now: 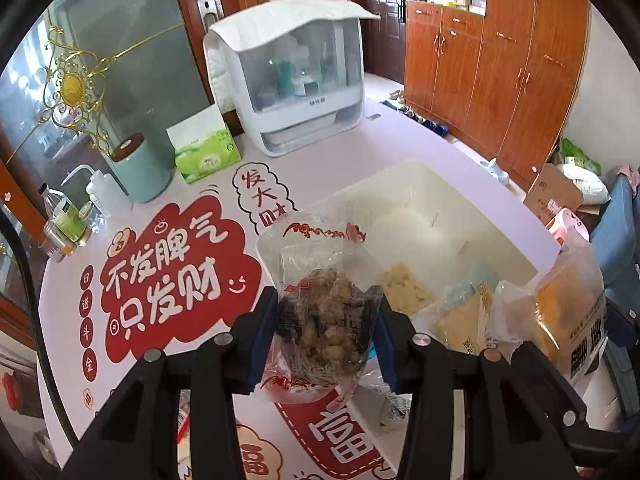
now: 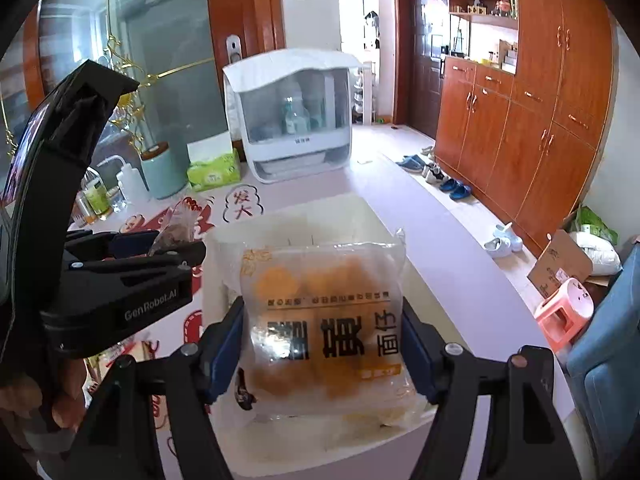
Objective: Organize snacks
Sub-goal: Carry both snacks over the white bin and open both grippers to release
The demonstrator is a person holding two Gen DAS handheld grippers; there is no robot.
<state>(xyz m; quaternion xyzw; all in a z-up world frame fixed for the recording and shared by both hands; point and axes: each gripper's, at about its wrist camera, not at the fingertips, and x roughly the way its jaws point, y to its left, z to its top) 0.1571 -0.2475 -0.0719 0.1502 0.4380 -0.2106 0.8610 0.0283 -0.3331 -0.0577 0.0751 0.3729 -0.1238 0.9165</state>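
Snacks fill both grippers: the left gripper [image 1: 328, 344] clamps a clear bag of dark brown pieces [image 1: 324, 316], the right gripper [image 2: 322, 344] squeezes a packet of orange cakes [image 2: 324, 328]. Both hang above the white bin [image 1: 400, 196], already holding 2 pale packets. Beyond stand a green tissue box [image 1: 206, 156] and white cabinet [image 1: 288, 84].

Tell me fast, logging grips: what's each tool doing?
Left tool: closed on the dark snack bag.
Right tool: closed on the yellow cake bag.
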